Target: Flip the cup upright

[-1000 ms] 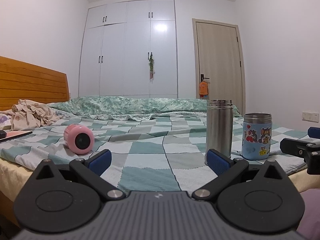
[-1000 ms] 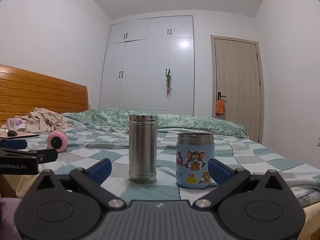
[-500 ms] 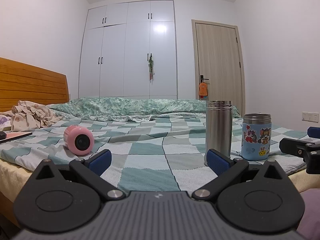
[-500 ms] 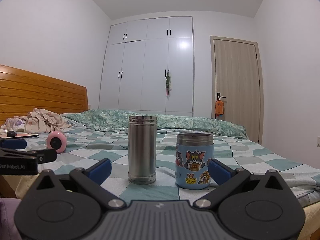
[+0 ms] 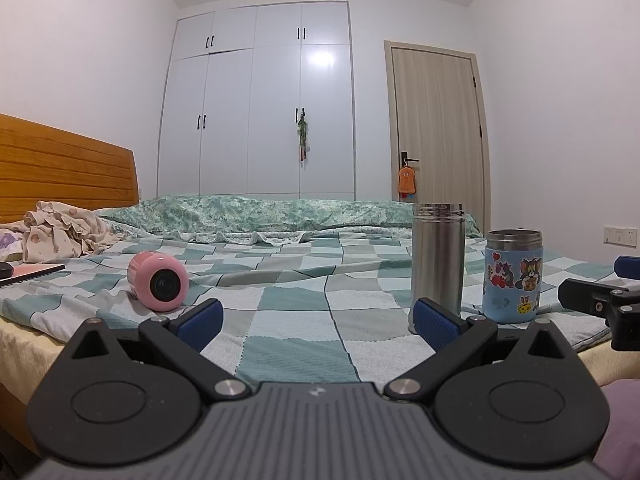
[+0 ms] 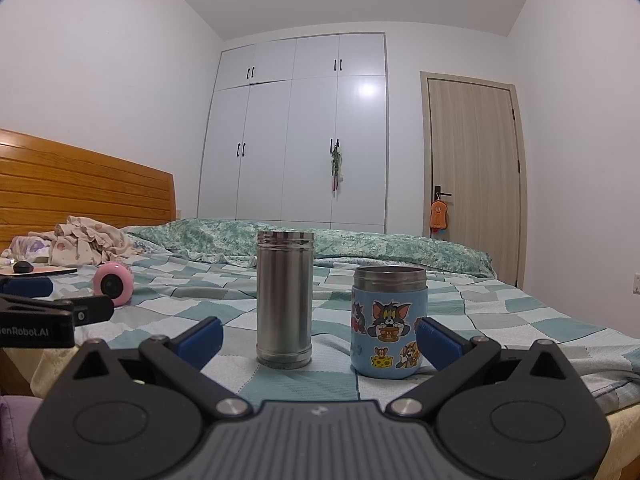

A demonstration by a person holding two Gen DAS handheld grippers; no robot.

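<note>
Your target, the pink cup, lies on its side on the checked bedspread, well to the left of the steel flask, its open mouth facing you. Your left gripper hangs short of the bed edge with its jaws wide apart and nothing between them; the cup sits beyond and just left of the left fingertip.

Watch the roll. The cup is a cylinder on soft, rumpled cloth, so a pad that nudges it off-centre will likely send it away from the flask toward the clothes pile (the notebook is over there too). Close across the body, not the rim, or it may squirt out as you tilt it.

The bedding gives underfoot: set it down crooked on a fold and it could tip straight back over.

Further right, the flask stands upright, with the cartoon cup just to its right. Your right gripper, also spread open and empty, faces both closely. A careless sweep there would probably topple the tall flask first.
</note>
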